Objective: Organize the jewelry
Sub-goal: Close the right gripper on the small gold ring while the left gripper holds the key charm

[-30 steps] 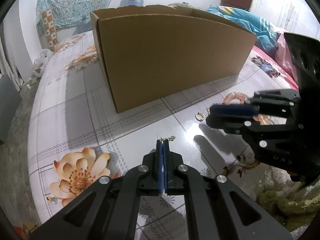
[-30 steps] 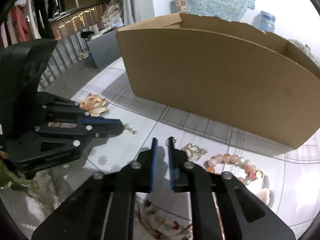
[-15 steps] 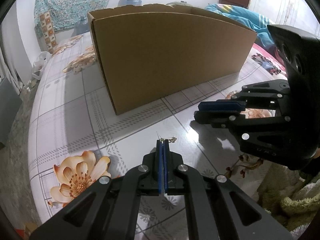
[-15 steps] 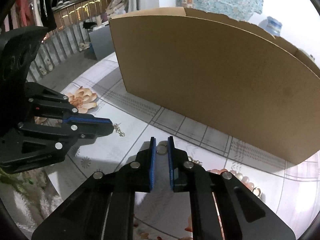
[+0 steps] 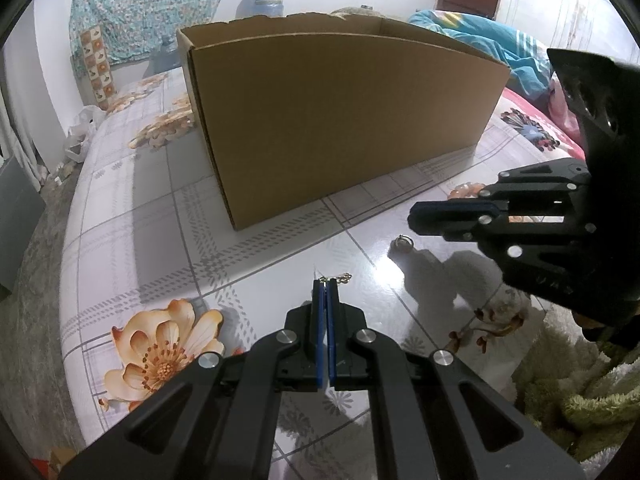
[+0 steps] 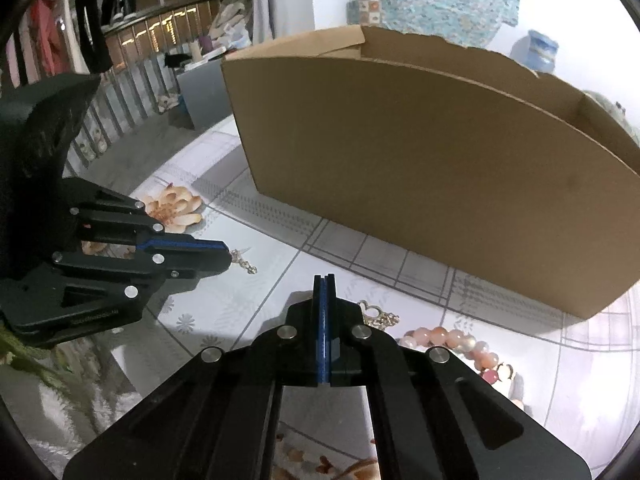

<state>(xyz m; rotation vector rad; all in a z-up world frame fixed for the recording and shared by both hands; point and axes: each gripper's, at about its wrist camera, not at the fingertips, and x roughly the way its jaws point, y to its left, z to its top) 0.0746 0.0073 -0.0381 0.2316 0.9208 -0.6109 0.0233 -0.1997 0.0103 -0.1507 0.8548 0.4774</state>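
The left gripper point(image 5: 325, 285) was pressed together at lower centre of its view, pinching the end of a thin gold chain point(image 5: 339, 278) that trailed right from its tips. The right gripper point(image 6: 324, 279), its jaws having just been closing, stood pressed together; whether anything was caught between them I could not tell. A small ring point(image 5: 403, 242) lay on the floral cloth point(image 5: 132, 216) at centre right, apart from both. A pink bead bracelet point(image 6: 460, 342) and a gold heart charm point(image 6: 376, 314) lay lower right. The open box point(image 6: 420, 168) filled the upper frame.
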